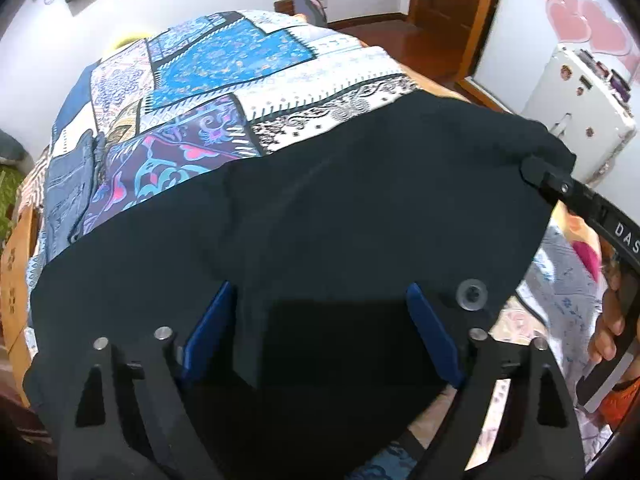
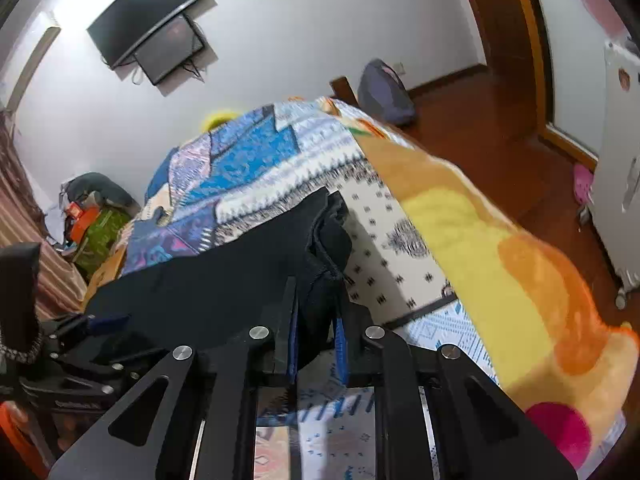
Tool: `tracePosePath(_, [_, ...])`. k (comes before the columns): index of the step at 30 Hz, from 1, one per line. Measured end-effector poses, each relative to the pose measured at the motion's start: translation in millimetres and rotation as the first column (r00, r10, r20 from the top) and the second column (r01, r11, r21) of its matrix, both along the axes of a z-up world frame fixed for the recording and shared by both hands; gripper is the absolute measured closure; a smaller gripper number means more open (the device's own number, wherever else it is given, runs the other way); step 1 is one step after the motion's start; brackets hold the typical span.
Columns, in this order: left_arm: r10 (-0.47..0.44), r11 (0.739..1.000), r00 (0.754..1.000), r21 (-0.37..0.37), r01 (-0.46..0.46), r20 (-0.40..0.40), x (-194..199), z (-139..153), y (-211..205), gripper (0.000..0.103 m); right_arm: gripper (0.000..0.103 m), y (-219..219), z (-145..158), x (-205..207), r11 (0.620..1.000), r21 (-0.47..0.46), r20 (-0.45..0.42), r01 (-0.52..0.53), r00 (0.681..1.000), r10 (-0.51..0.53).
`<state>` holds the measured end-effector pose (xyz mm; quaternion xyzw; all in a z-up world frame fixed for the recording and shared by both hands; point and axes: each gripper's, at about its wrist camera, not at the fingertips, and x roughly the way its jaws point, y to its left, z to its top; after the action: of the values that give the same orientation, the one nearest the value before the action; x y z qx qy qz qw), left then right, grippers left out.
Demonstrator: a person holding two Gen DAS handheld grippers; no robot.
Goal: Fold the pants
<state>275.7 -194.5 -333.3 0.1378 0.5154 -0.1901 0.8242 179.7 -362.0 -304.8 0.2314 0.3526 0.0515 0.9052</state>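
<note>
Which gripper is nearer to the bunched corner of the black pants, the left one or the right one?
Right. The right gripper is shut on the bunched corner of the black pants. The left gripper hangs open over their flat part, away from it.

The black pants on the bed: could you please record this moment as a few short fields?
garment: black pants, spread over the patchwork bedspread
right gripper: shut on a bunched edge of the pants
left gripper: open, pads apart over the cloth
fold: not finished
</note>
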Motion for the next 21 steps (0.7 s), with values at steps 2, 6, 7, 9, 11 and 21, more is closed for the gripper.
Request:
tracePosePath(2, [-0.01, 1.0, 1.0, -0.025, 0.01, -0.003, -3.4, 7.3, 1.7, 0.029, 0.091, 0.7, 9.7, 0.2, 1.0, 0.002, 0.018, -0.008, 1.0, 0.008])
tracePosePath(6, [0.015, 0.999, 0.996, -0.052, -0.01, 0.083, -15.5, 37.9, 16.1, 0.031, 0.091, 7.7, 34.5, 3.9, 0.999, -0.015, 0.07, -0.033, 0.997, 0.034])
tracePosePath(7, [0.026, 0.998, 0.994, -0.059, -0.02, 0.109, -18.9, 46.3, 21.4, 0.031, 0.091, 11.1, 42.1, 4.4, 0.999, -0.022, 0.087, -0.044, 0.995, 0.046])
tracePosePath(9, [0.059, 0.996, 0.985, -0.075, -0.047, 0.165, -25.9, 66.2, 36.5, 0.031, 0.091, 17.6, 53.6, 7.0, 0.997, -0.031, 0.112, -0.066, 0.991, 0.069])
tracePosePath(11, [0.083, 0.994, 0.975, -0.086, -0.067, 0.206, -30.8, 82.0, 50.9, 0.031, 0.091, 24.6, 64.6, 9.4, 0.996, -0.031, 0.136, -0.088, 0.986, 0.092])
tracePosePath(21, [0.298, 0.95, 0.9, -0.193, -0.246, 0.318, -54.0, 132.5, 164.9, 0.024, 0.091, 84.9, 110.0, 23.7, 0.973, -0.078, 0.226, -0.219, 0.946, 0.232])
